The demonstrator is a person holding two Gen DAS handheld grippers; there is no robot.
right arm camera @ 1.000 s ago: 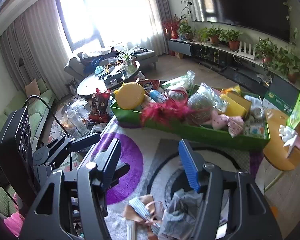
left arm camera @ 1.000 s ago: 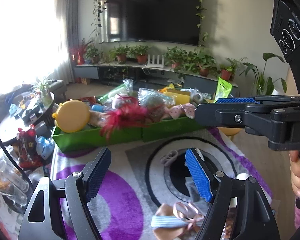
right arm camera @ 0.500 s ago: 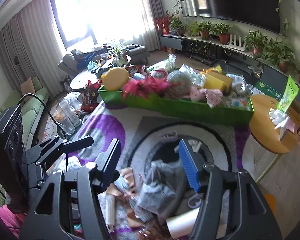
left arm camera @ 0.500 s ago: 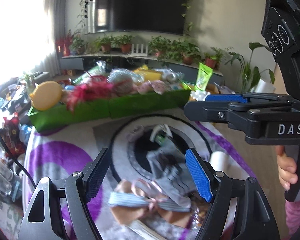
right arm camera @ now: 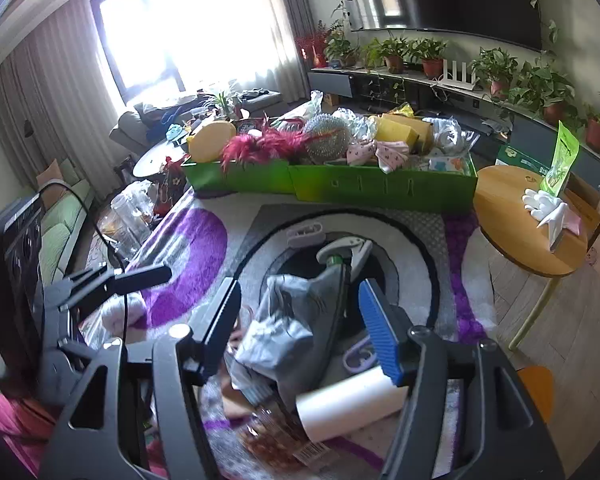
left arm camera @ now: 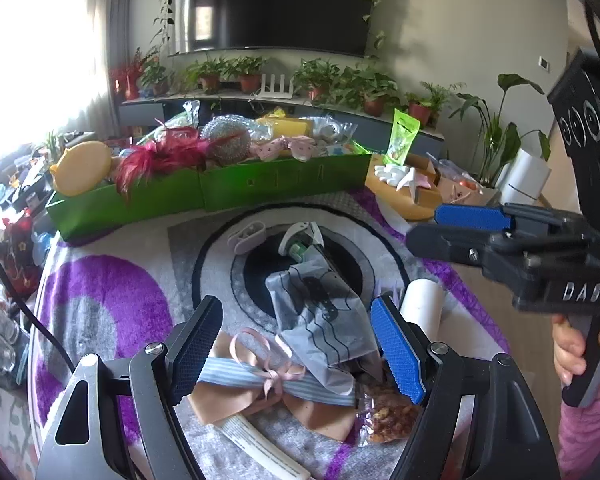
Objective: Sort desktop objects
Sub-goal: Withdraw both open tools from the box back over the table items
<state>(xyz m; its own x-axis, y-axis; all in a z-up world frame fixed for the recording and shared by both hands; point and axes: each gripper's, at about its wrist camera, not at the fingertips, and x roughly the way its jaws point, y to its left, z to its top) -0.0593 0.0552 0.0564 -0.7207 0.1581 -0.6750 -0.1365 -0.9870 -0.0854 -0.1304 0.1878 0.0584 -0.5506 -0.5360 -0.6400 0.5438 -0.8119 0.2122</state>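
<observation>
On the purple, grey and white patterned cloth point(left arm camera: 100, 304) covering the table, a heap of unsorted things lies at the near edge. From left to right in the left wrist view: a tan fabric bow tied with a striped band and pink ribbon point(left arm camera: 268, 380), a grey crumpled plastic bag printed with black lines point(left arm camera: 320, 316), a clear packet of brown snack pieces point(left arm camera: 388, 412) and a white paper roll point(left arm camera: 422, 304). Beyond them, nearer the middle, rest a lilac plastic clip point(left arm camera: 246, 236) and a white-handled tool with a green cap point(left arm camera: 302, 242).

The left gripper point(left arm camera: 296, 354) hangs over the bow and bag, jaws wide and empty. The right gripper point(right arm camera: 300, 328) hovers above the bag and roll, jaws also wide, gripping nothing.

Along the far edge, two bright green open boxes point(left arm camera: 204, 192) are heaped with a yellow round case point(left arm camera: 82, 168), red feathers point(left arm camera: 160, 156) and more. Sorting looks partly done; the near heap remains.
</observation>
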